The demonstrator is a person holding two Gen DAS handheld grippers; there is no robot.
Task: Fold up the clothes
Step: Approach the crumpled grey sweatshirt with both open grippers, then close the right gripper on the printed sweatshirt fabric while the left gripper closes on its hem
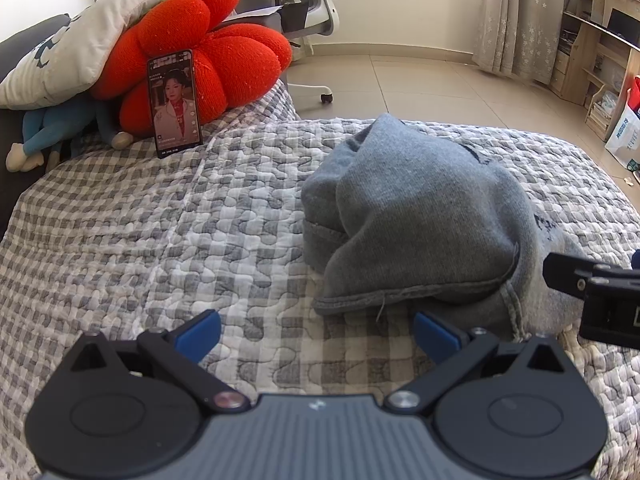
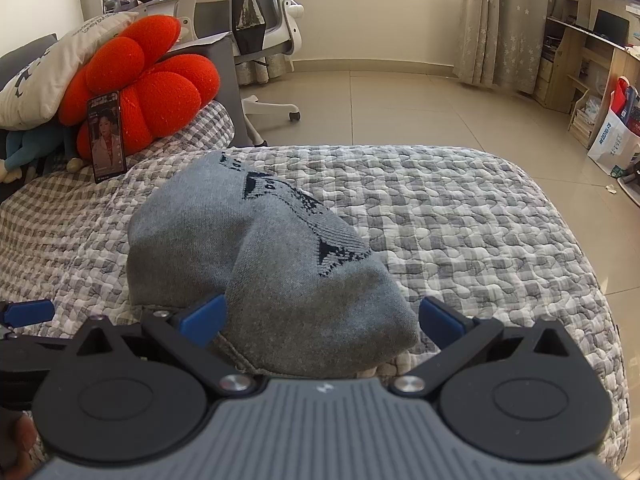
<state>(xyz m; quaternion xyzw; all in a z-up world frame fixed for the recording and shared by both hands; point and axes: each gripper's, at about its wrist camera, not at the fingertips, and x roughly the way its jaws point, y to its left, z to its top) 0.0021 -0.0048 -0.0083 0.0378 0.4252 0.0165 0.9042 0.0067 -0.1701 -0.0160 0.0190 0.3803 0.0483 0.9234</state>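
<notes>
Grey knit fabric is seen heaped on the bed [image 1: 160, 240]: the sweater [image 1: 420, 216] lies crumpled in a rounded mound on the grey-and-white checked quilt, not flat. A dark woven pattern [image 2: 320, 220] runs across its top in the right wrist view, partly creased into the folds. A ribbed hem [image 1: 400, 294] with a loose thread is turned toward the left wrist camera, and one thick roll of cloth is bunched at the mound's left side. The knit looks soft and slightly fuzzy, lighter where sunlight reaches it.

The left claw [image 1: 318, 334] is held wide open just short of the hem, with nothing between its blue pads [image 1: 200, 334]; only quilt is seen in the gap. The right claw [image 2: 320, 320] is also spread wide, and the near end of the sweater fills the space between its pads [image 2: 206, 318], which stand at either side of the cloth; no pinch is seen, though contact cannot be ruled out. Part of the right claw is visible at the right edge of the left view, beside the sweater, and one blue pad of the left claw shows at the left edge of the right view.

At the head of the bed a red cushion [image 1: 192, 52] is piled under a white pillow [image 1: 76, 44], with a phone [image 1: 174, 104] propped upright against the cushion, its screen lit. A blue plush toy [image 1: 52, 132] lies beneath the pillow.
</notes>
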